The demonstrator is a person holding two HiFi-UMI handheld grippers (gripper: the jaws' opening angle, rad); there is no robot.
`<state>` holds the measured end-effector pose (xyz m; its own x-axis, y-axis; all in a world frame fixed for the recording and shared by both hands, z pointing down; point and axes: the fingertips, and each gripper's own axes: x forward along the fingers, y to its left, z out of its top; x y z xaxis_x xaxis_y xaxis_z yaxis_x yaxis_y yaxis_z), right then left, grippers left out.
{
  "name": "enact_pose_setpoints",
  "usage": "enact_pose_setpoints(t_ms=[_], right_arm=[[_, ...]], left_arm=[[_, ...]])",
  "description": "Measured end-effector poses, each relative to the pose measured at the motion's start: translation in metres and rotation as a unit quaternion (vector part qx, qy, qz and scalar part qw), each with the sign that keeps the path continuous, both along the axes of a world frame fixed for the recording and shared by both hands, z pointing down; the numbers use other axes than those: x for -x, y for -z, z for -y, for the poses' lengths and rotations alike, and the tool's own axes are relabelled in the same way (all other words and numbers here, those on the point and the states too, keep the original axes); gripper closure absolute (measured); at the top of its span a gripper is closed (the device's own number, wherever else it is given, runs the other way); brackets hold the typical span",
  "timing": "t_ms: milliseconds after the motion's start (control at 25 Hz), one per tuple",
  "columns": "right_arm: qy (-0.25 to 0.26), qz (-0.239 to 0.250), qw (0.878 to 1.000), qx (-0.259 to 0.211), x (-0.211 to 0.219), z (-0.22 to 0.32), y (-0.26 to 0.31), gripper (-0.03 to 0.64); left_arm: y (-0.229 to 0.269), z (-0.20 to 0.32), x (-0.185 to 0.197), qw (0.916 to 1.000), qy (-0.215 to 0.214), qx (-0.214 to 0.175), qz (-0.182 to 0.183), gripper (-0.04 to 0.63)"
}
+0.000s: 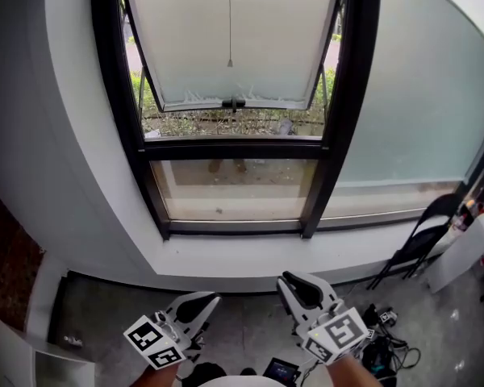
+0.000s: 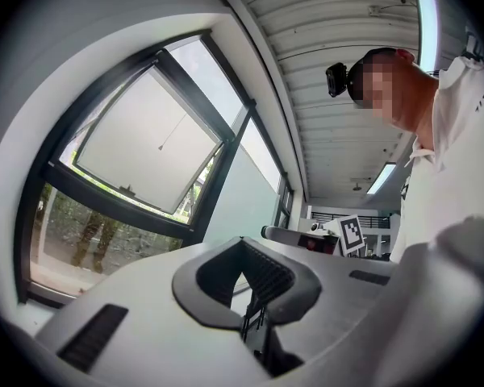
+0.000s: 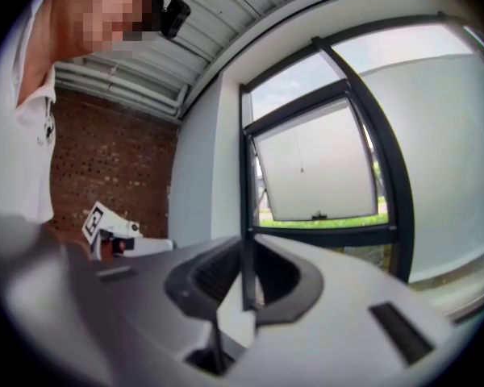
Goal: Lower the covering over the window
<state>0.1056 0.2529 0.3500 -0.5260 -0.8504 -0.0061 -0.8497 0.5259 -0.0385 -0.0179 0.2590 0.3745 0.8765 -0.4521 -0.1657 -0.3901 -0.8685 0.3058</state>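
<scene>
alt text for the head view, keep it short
A black-framed window fills the view, its upper sash tilted open and a thin pull cord hanging before it. The left gripper and right gripper point toward it from the bottom edge, holding nothing; a folding chair stands at right.

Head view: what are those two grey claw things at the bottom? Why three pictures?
They are hand-held grabbers. A person holds the left gripper and the right gripper, each with two pinching jaws. The head view comes from a camera on the person's head, looking down at the window, its pane tilted open, a thin cord hanging before it. The other two pictures come from cameras riding on each gripper. Neither holds anything: the left jaws are together, the right ones a crack apart.
</scene>
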Motion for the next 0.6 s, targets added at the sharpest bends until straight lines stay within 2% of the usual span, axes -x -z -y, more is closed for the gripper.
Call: enact_pose_setpoints(t_ms=[280,600], right_arm=[[0.006,-0.007,1.0,-0.007,0.003,0.055,0.004,0.574],[-0.026,-0.021,0.999,-0.021,0.018,0.155,0.007,0.574]], left_arm=[[0.003,0.053,-0.005,1.0,-0.002,-0.006,0.001,0.577],[0.001,0.161,0.003,0.9993,-0.035,-0.015,0.002,0.577]])
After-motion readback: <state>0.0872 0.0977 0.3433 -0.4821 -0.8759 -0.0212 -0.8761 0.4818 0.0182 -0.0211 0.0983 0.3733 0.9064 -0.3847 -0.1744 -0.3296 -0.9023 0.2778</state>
